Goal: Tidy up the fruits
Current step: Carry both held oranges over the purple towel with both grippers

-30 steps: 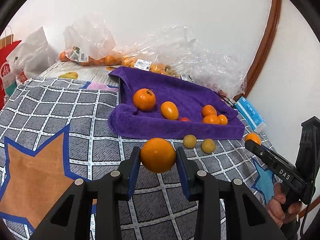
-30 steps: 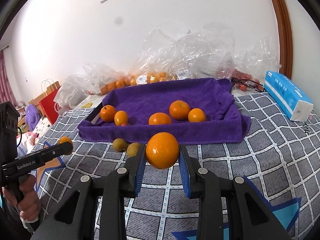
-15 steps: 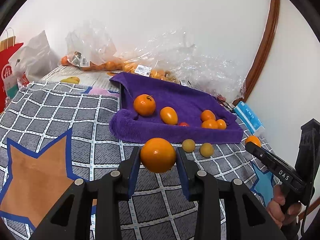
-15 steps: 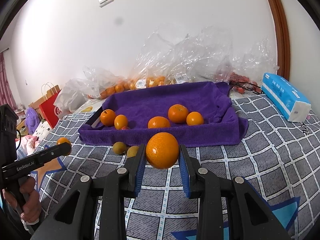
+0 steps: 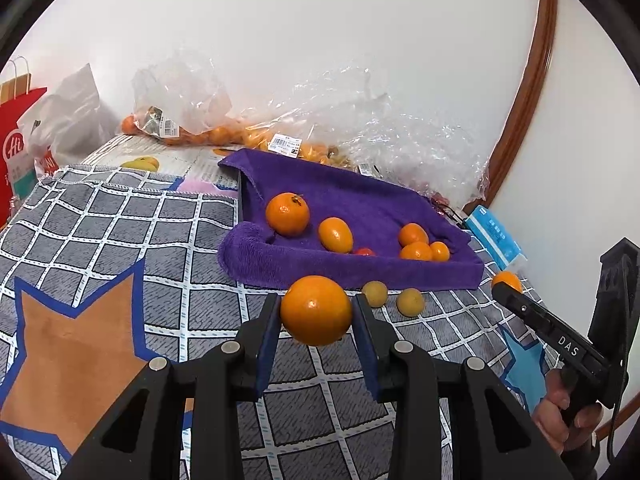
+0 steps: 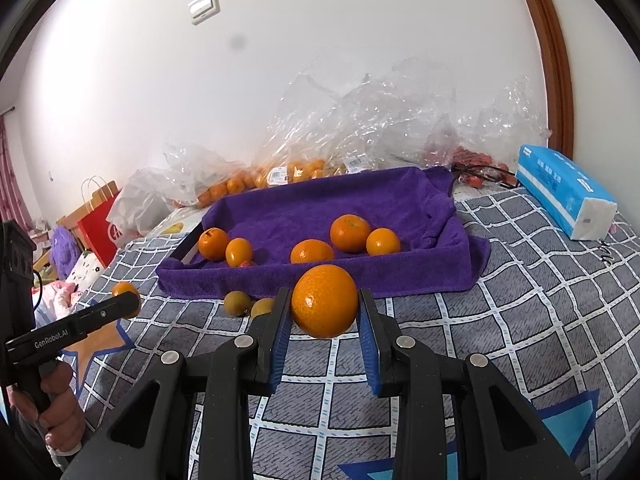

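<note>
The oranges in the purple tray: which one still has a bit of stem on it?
The big orange at the tray's left end, beside the oval one, in the left wrist view. It has a small dark stem on top; the others look bare.

A plain white wall (image 6: pixel 360 40) rises behind the bed, with a white switch plate (image 6: pixel 205 7) high on its left part. A brown wooden door frame (image 6: pixel 554 52) runs up the right side. A grey checked blanket (image 6: pixel 540 320) with blue-edged stars covers the near surface, evenly lit.
</note>
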Motion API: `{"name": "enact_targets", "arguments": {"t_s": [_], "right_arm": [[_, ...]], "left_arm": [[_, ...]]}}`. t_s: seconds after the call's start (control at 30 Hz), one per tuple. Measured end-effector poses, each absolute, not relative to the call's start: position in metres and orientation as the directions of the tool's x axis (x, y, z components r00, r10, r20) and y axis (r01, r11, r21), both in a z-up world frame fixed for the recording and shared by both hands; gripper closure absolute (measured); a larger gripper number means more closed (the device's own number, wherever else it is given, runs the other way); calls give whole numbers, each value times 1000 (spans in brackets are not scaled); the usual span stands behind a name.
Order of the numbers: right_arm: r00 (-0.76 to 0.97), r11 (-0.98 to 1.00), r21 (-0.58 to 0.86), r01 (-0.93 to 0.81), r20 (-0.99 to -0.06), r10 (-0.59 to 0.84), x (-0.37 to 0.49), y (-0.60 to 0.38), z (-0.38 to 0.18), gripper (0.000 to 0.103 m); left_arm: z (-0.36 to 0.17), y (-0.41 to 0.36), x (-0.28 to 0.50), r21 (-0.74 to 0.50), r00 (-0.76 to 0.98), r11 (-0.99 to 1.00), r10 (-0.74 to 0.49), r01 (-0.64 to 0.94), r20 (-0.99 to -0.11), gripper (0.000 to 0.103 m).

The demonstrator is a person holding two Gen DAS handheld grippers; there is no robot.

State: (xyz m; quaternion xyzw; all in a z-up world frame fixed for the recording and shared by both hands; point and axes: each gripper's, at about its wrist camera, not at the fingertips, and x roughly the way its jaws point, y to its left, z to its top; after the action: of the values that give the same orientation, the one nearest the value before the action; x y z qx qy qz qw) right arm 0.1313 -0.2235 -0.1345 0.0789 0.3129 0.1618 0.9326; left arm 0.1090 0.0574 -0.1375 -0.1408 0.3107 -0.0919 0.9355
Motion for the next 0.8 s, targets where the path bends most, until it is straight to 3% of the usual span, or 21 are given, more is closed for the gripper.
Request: {"name": "enact_targets", "arguments": {"t_s": [0.47,0.8], "right_arm": [[752,907,331,-261,-519,407,135,-236,-111,71],[768,924,276,-266,-518,376,161,-227,-79,71]], "left_arm": [[-116,72,113,-350,784,936,-246,40,-570,69],[-73,67,150,-297,800,954,-209,40,-562,69]]}}
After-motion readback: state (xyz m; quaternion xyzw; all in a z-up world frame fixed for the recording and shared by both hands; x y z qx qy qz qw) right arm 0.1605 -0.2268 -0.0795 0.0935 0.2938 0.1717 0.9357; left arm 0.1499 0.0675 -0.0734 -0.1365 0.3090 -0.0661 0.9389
